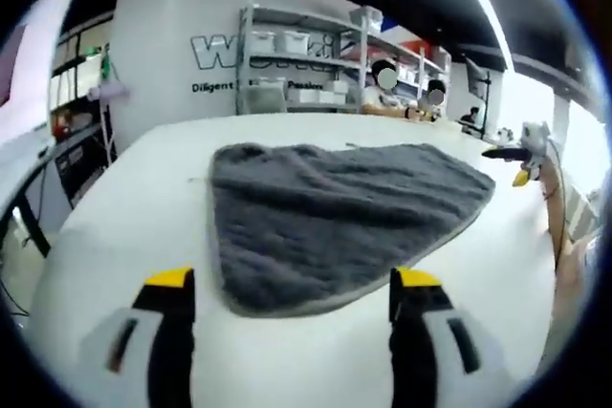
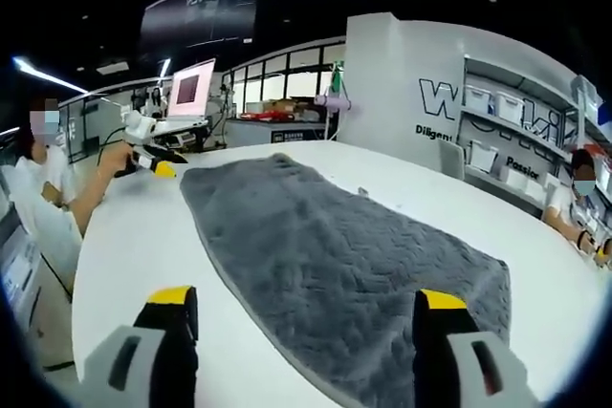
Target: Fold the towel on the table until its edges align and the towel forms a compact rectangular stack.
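A dark grey towel lies spread flat on the white table, with one rounded corner nearest my left gripper. That gripper is open just short of the corner, its yellow-tipped jaws wide apart and holding nothing. The right gripper hovers at the towel's far right end, held by a hand. In the right gripper view the towel runs lengthwise away from my right gripper, which is open over its near end. The left gripper sits beyond the towel's far left edge.
Shelves with white bins stand behind the table by a white wall, with seated people near them. A monitor and desks are past the table's far side. A person sits at the table's left edge, and bare tabletop borders the towel.
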Available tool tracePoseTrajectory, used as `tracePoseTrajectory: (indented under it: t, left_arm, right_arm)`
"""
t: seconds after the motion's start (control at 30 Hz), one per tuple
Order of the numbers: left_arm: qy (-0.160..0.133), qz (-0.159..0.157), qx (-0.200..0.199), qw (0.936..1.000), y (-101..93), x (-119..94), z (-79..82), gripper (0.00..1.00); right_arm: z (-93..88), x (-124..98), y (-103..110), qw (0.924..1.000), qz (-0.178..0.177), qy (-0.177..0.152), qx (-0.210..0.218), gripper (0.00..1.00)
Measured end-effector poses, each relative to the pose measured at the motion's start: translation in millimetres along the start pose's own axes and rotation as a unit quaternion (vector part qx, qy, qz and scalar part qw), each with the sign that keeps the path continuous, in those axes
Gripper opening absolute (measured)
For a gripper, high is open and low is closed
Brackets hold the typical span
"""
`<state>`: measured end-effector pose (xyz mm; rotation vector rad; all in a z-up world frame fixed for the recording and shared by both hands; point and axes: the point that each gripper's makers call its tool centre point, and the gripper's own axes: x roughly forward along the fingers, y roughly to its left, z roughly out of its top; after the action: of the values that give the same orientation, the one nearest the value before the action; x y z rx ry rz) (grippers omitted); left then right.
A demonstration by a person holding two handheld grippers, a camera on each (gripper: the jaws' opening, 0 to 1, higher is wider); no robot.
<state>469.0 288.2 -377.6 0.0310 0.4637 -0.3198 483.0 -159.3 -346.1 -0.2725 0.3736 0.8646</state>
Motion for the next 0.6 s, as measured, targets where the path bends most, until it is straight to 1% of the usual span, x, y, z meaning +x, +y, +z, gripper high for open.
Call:
tracePoseTrajectory:
  t: [0.03,0.17,0.3,0.33,0.4,0.47,0.6]
  left_arm:
    - [0.000,0.004,-0.004,1.0000,1.3,0,-0.8,0.83]
    - [0.000,0.020,-0.007,0.9998,11.2,1,-3.7,0.64]
    - [0.012,0.017,-0.021,0.9996,15.5,5,-9.6,0.57]
    - [0.013,0.018,-0.021,0.9995,15.9,5,-10.0,0.53]
    - [0.015,0.023,-0.016,0.9995,16.1,5,-11.9,0.38]
    - [0.014,0.028,-0.011,0.9994,19.3,5,-11.8,0.28]
    - [0.022,0.038,-0.010,0.9990,22.9,4,-16.4,0.19]
  right_arm:
    - [0.5,0,1,1.0000,0.001,-0.001,-0.001,0.98]
    - [1.8,0,2,1.0000,0.004,-0.004,-0.002,0.97]
    - [1.4,1,4,1.0000,0.007,-0.003,-0.004,0.97]
    - [1.3,1,4,1.0000,0.008,-0.002,-0.004,0.97]
    - [1.5,1,6,0.9999,0.010,-0.002,-0.006,0.96]
    - [1.8,1,7,0.9999,0.011,-0.002,-0.008,0.96]
    - [2.4,1,9,0.9999,0.012,-0.004,-0.011,0.96]
